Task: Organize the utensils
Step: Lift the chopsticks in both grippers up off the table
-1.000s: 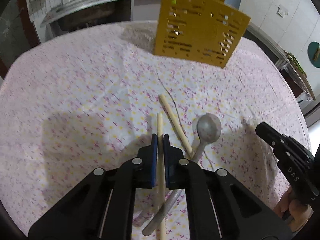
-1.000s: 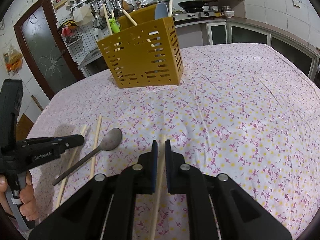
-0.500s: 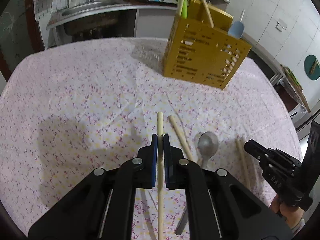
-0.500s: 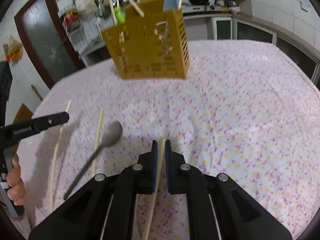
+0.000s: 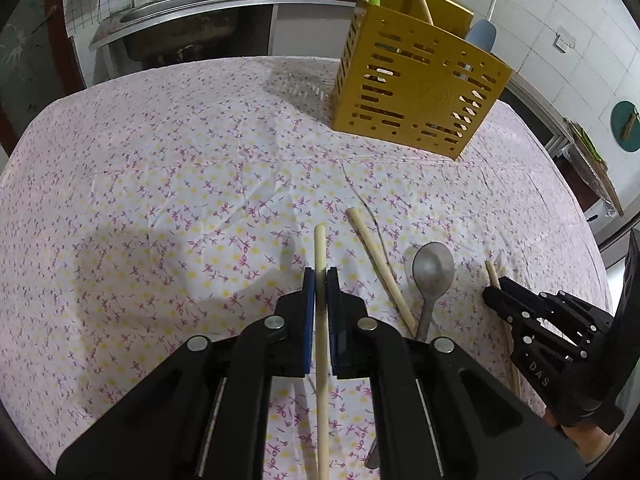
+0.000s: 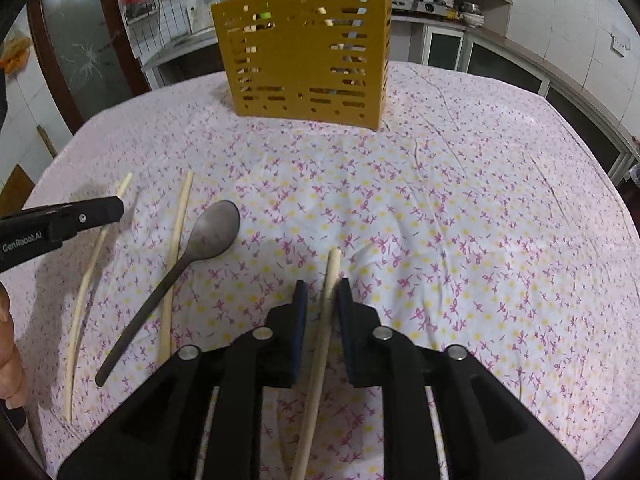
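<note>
My left gripper is shut on a pale wooden chopstick that sticks out past its blue pads. The same gripper shows at the left of the right wrist view, with the held chopstick slanting beneath it. My right gripper has its jaws opening; a second chopstick lies between them with a gap to the left pad. This gripper also appears at the right of the left wrist view. A grey metal spoon and a third chopstick lie on the cloth between the grippers.
A yellow slotted utensil caddy stands at the far side of the floral tablecloth, holding chopsticks, a green handle and a blue spatula. A person's hand shows at the left edge. Kitchen counters and a door lie beyond the table.
The right gripper's jaws have parted from the chopstick they held shut, and that gripper has shifted toward the spoon. The left gripper stays shut on its chopstick.
</note>
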{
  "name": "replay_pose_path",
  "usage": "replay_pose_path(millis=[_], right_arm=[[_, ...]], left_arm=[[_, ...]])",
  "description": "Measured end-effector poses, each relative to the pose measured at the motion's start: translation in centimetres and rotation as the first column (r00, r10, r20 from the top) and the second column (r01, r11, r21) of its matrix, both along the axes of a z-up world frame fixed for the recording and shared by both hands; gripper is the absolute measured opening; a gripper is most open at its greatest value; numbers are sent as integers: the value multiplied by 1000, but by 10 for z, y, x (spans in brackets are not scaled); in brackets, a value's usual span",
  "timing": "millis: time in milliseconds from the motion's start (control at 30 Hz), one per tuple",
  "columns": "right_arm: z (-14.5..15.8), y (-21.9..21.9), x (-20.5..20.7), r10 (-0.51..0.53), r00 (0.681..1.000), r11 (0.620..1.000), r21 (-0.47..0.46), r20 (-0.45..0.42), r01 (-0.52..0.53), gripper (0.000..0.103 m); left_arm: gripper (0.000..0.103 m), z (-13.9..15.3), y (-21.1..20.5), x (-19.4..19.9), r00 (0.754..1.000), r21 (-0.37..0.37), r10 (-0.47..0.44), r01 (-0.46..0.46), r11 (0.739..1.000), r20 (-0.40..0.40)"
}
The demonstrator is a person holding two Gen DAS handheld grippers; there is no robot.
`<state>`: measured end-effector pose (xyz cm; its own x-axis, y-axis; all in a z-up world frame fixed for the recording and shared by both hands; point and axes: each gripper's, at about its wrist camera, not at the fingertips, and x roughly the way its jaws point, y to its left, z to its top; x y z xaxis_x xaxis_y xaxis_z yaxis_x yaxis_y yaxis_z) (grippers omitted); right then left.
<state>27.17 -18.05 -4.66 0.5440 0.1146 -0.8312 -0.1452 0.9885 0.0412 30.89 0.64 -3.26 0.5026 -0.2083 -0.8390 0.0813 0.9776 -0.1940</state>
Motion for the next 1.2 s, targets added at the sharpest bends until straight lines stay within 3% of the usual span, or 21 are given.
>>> replay_pose_path(millis=[200,333,400,467,533,900,1200], right_arm=[[2,-2,6,-13,999,999,-38,-39,12,30],[-1,-6,0,-25,1000,1000,-5,11,25,30],[-2,-8,-4,-29,999,1000,5,39,29,28],[-3,-11,-6,-49,997,999,15,58,48,13],[-4,-14,-7,-59,995,998,41,79,56,10],[0,-9,-7,-57,994,998,34,98,54,7],[30,-17,-9,-44,988,993,115,150,27,6]], left_arm=[[5,-2,4,1,1000,-10,3,-3,1000,-4],[4,-3,1,-1,1000,-5,-4,4,1000,-1],[5,-4,-1,-1,1000,-1,-7,7,1000,2],[4,-4,-2,-2,1000,1,-7,7,1000,7],[4,-4,-3,-3,1000,0,-7,7,1000,9],[4,-5,-6,-6,999,11,-16,15,1000,29],[4,14,1,-11,997,-25,-4,6,1000,78]])
